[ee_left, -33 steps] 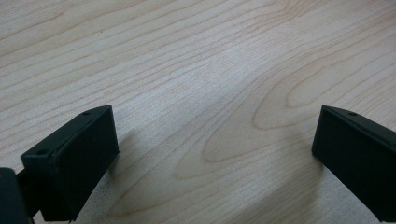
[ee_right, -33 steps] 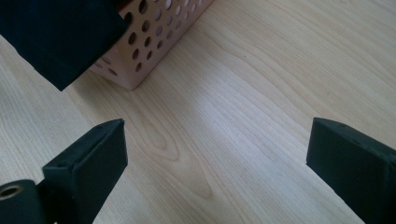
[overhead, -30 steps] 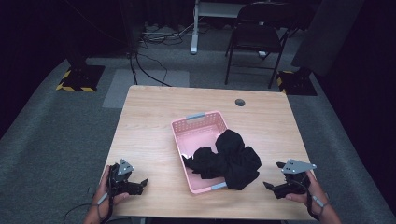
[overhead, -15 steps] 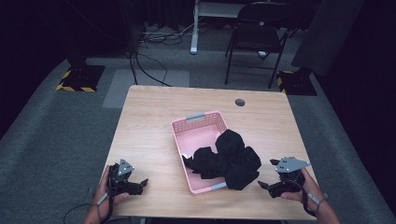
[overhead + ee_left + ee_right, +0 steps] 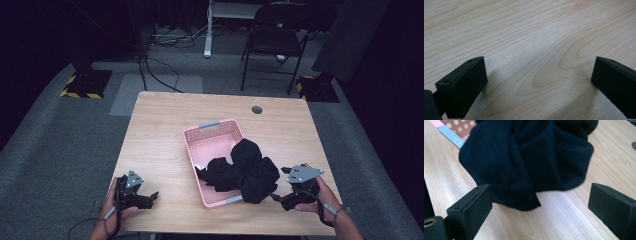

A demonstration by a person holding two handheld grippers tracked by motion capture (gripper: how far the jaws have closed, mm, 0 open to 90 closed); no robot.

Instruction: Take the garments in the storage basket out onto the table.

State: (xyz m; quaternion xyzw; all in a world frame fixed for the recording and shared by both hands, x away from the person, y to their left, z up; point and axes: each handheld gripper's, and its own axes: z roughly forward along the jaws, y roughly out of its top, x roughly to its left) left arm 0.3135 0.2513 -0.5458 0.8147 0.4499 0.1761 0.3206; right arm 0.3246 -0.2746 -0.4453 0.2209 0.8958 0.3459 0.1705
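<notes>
In the high view, the black garment lay bunched in the pink basket, spilling over its right rim onto the wooden table; nothing had been lifted. In the left gripper view, the left gripper stood spread above bare wood. In the right gripper view, the right gripper stood spread at the garment's hem, unpinched; grasping and removal remained, in my judgement.

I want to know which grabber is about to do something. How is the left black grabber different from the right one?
The left gripper rests low near the near-left corner of the light wooden table, with bare wood between its jaws. The right gripper points at the crumpled black cloth spilling over the pink plastic basket, its edge lying between the jaws. Both are black, hand-held and open.
</notes>
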